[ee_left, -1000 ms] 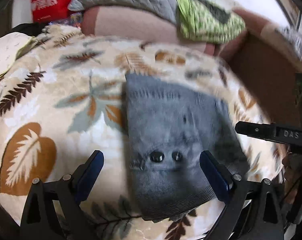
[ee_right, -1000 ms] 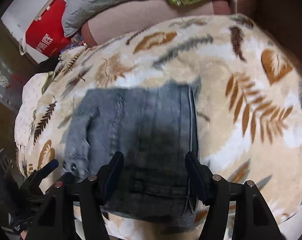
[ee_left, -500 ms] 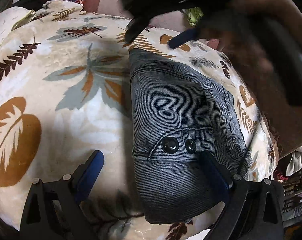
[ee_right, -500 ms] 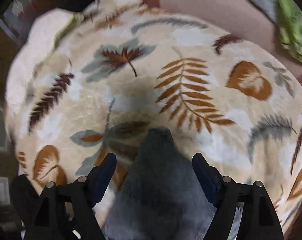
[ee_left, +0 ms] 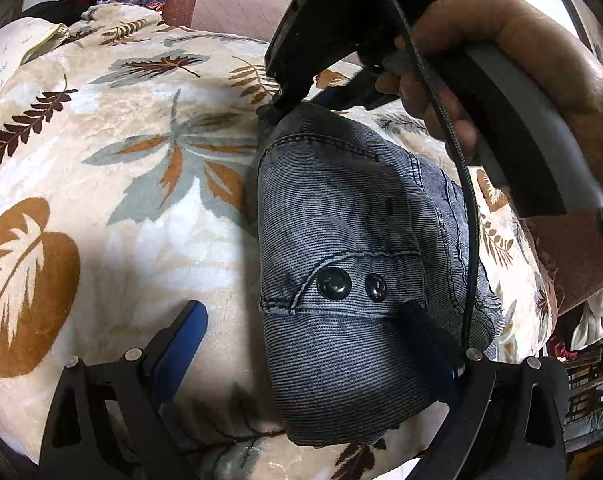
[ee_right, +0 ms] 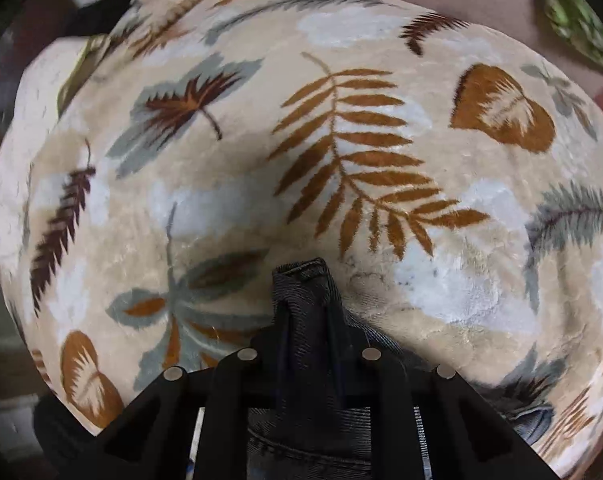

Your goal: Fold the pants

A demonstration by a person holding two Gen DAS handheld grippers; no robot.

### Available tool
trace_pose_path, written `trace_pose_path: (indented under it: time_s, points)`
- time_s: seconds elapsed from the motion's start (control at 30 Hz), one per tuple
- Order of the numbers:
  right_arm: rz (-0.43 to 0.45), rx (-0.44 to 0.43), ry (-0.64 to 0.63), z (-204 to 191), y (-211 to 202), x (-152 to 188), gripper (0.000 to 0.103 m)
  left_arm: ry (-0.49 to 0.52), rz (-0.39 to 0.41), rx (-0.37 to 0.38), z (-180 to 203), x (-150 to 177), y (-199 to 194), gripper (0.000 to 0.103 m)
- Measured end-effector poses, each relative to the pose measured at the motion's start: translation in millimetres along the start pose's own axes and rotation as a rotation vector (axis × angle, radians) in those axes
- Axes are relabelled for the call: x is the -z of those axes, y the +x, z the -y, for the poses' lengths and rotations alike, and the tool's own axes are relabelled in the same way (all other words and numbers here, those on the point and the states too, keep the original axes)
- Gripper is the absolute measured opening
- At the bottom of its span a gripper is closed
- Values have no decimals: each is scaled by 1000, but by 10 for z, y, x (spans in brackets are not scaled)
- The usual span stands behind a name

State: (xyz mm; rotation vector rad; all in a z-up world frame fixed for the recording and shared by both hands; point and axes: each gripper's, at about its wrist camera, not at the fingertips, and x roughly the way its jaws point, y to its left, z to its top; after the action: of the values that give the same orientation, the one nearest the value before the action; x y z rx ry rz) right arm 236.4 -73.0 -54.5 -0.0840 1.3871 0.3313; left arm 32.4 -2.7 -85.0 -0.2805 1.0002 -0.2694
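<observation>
Bare leaf-print blanket [ee_left: 113,184] lies open left of the folded jeans [ee_left: 341,248]; the right tongs [ee_left: 285,100] crowd their far edge.

The pants [ee_left: 341,248] are ribbed grey-blue denim, matt, with pale stitching and two glossy dark snap buttons [ee_left: 333,283]. Under them the blanket [ee_left: 121,208] is plush fleece with a soft sheen and a leaf print. The left tool [ee_left: 305,344] looks like matt black plastic with blue pads [ee_left: 181,344] and small metal pins.
</observation>
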Motion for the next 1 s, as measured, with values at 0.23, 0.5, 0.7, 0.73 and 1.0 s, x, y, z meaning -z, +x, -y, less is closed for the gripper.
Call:
trace_pose_path:
  time_s: [0.23,0.5,0.7,0.73,1.0]
  points:
    - [191,8,111,465,-649,349,57,11,13,-15,38,28,-53,97]
    - [304,-65,184,968,-1118,1496,59,-26,122,-28,-24,3,-401,97]
    - [224,-25,211,1153,-523,2020,61,33,11,-86,41,42,-166,97]
    - [234,-18,209,1123,-599,2045,61,33,24,-92,48,28,-217,97]
    - [293,37,131,958,-505,2382,76,61,2,-160,112,95,-182,98]
